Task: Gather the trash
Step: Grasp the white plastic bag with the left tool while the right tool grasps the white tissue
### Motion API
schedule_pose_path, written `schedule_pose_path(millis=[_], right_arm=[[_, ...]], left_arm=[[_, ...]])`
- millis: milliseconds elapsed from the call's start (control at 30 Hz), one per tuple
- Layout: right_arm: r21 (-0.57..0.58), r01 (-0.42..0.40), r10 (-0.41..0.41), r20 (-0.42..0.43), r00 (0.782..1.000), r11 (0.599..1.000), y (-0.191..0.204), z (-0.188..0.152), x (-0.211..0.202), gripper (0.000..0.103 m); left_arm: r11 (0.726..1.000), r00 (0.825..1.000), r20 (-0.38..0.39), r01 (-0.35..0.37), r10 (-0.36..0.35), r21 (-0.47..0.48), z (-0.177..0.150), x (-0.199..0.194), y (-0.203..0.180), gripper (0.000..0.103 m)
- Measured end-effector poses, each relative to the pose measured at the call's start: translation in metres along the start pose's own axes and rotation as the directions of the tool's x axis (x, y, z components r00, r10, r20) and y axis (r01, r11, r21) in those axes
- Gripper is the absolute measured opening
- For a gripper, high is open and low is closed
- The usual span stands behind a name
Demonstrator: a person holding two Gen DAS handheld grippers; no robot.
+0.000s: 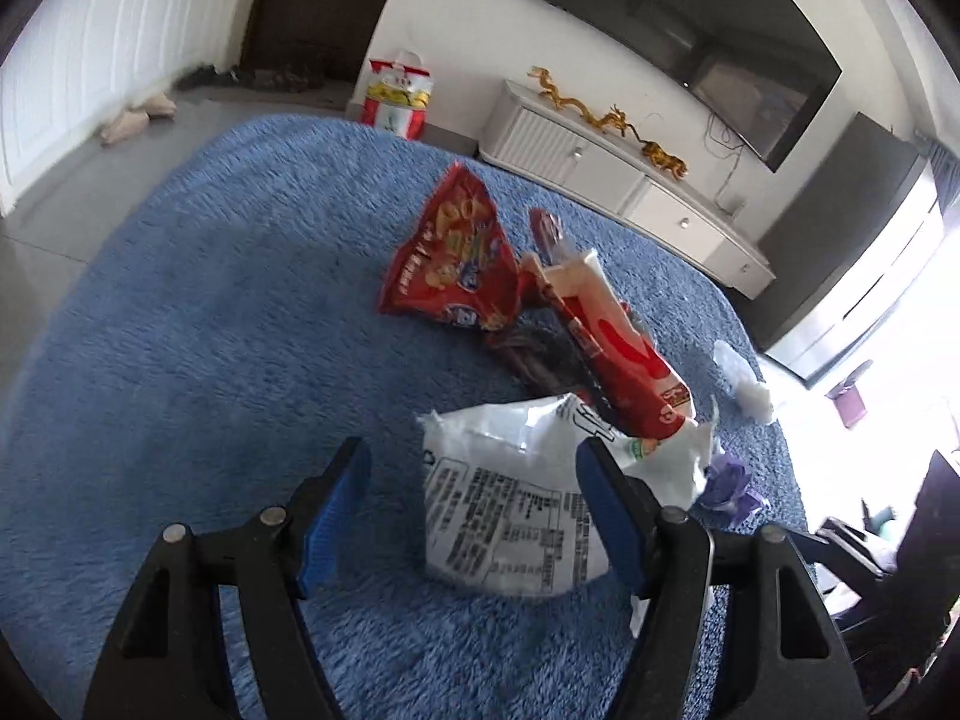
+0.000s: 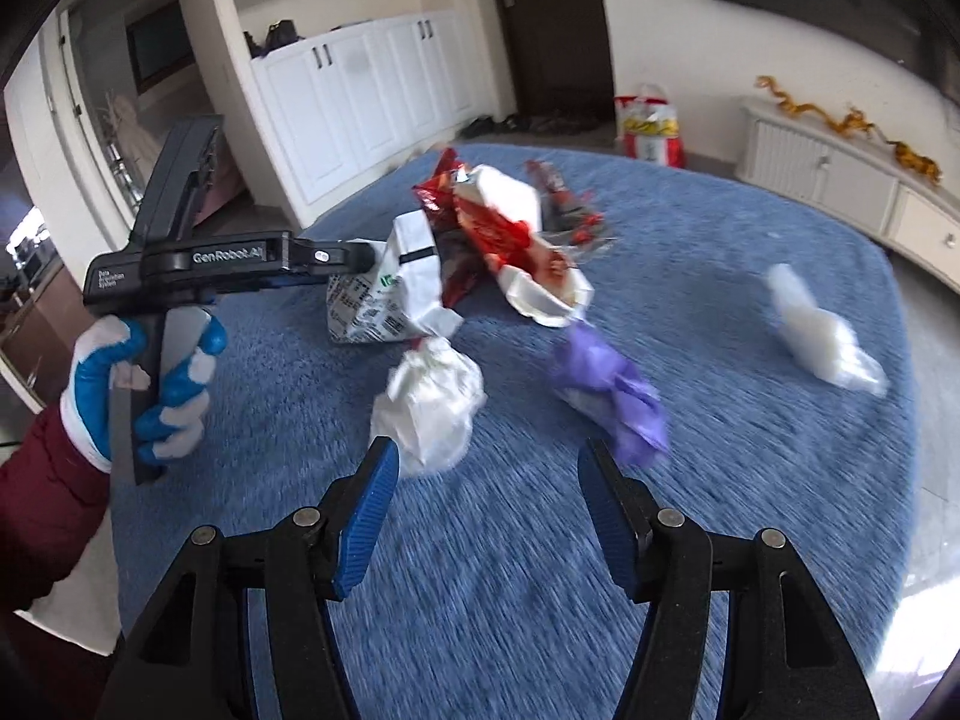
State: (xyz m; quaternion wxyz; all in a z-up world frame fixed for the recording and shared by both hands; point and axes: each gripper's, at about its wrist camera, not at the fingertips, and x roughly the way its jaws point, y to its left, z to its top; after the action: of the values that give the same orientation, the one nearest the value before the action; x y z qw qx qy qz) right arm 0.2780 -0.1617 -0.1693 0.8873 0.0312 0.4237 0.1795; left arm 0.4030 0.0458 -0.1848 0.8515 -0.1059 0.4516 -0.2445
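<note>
Trash lies in a pile on a blue shaggy cloth (image 1: 198, 324). A white printed wrapper (image 1: 510, 504) sits between the open jaws of my left gripper (image 1: 474, 468), nearer the right pad. Behind it lie a red snack bag (image 1: 456, 264) and a red and white wrapper (image 1: 606, 336). In the right wrist view my right gripper (image 2: 489, 474) is open and empty above the cloth. A crumpled white ball (image 2: 429, 405) lies just beyond its left finger, a purple wrapper (image 2: 612, 390) beyond its right finger. A clear white bag (image 2: 822, 330) lies apart at the right. The left gripper (image 2: 360, 255) reaches the white wrapper (image 2: 384, 288).
A white TV cabinet (image 1: 606, 180) with gold dragon figures stands beyond the cloth, under a wall TV (image 1: 708, 30). A red and yellow bag (image 1: 399, 99) sits on the floor by the dark door. White cupboards (image 2: 360, 96) line the far wall.
</note>
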Motion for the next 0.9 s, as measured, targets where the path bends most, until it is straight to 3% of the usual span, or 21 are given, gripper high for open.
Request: schedule_pose_path(millis=[167, 200, 300, 400, 467, 533, 900], right_arm=[[0.002, -0.058, 0.058, -0.016, 0.998, 0.998, 0.004, 0.010, 0.024, 0.061], [0.003, -0.067, 0.067, -0.020, 0.998, 0.998, 0.005, 0.011, 0.029, 0.061], [0.014, -0.090, 0.090, -0.023, 0.996, 0.996, 0.006, 0.012, 0.036, 0.061], [0.019, -0.105, 0.105, -0.035, 0.994, 0.994, 0.007, 0.009, 0.041, 0.054], [0.020, -0.111, 0.111, -0.043, 0.993, 0.994, 0.009, 0.006, 0.043, 0.030], [0.026, -0.114, 0.115, -0.039, 0.993, 0.993, 0.008, 0.004, 0.038, 0.020], [0.066, -0.066, 0.060, 0.094, 0.994, 0.996, -0.004, -0.022, -0.054, 0.017]], left_arm=[[1.000, 0.999, -0.022, 0.030, -0.030, 0.008, -0.001, 0.012, -0.001, 0.045], [0.999, 0.999, -0.027, 0.034, -0.034, 0.006, -0.001, 0.011, -0.001, 0.036], [0.999, 0.999, -0.025, 0.044, -0.044, -0.005, -0.001, 0.009, -0.001, 0.027], [0.999, 0.999, -0.018, 0.039, -0.039, 0.007, -0.003, 0.003, -0.006, 0.014], [0.999, 0.999, -0.006, 0.035, -0.035, 0.014, -0.007, -0.004, -0.011, 0.011], [0.999, 0.999, 0.009, 0.035, -0.035, 0.015, -0.012, -0.014, -0.017, 0.009], [0.999, 0.995, 0.099, -0.002, -0.003, 0.047, -0.033, -0.093, -0.051, 0.006]])
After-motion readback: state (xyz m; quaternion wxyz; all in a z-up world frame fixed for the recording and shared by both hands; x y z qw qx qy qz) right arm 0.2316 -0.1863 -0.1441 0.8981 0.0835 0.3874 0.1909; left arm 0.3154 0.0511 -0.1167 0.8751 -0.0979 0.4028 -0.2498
